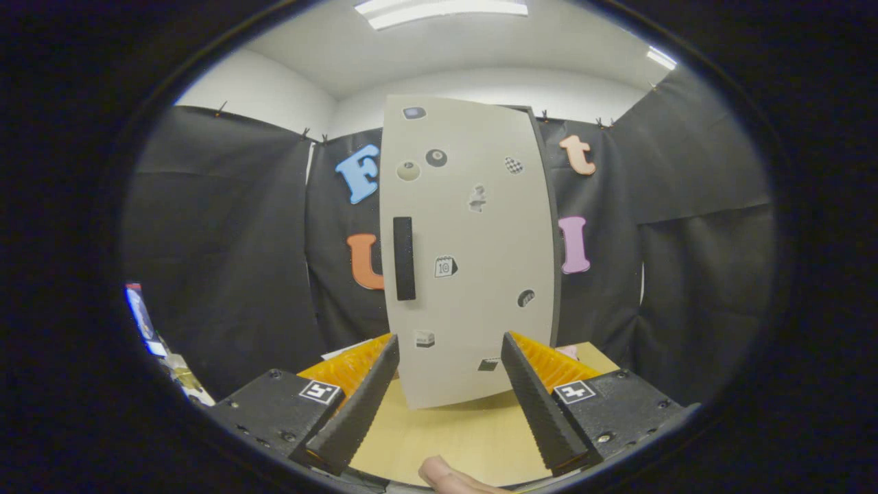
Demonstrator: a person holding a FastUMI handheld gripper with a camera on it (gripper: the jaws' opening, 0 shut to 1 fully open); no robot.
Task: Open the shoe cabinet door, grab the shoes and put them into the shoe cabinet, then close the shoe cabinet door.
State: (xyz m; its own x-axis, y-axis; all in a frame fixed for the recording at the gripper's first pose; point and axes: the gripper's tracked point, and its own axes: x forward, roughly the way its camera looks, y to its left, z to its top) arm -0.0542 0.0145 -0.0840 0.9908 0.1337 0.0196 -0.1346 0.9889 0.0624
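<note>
A tall pale shoe cabinet (pixel 473 254) stands upright on the wooden table (pixel 453 432), just beyond my fingers. Its door is shut and carries a dark vertical handle (pixel 404 259) near its left edge, plus several small stickers. My gripper (pixel 449 401) is open, with nothing between the fingers. The cabinet's lower part shows in the gap between them, a short way ahead. A small pink thing (pixel 566 350) peeks out on the table past the right finger, by the cabinet's right side; I cannot tell what it is.
Black cloth walls close the booth behind and on both sides of the cabinet. A fingertip (pixel 446 475) of a person's hand shows at the table's near edge below my fingers. Some bright clutter (pixel 147 329) sits far left beyond the cloth.
</note>
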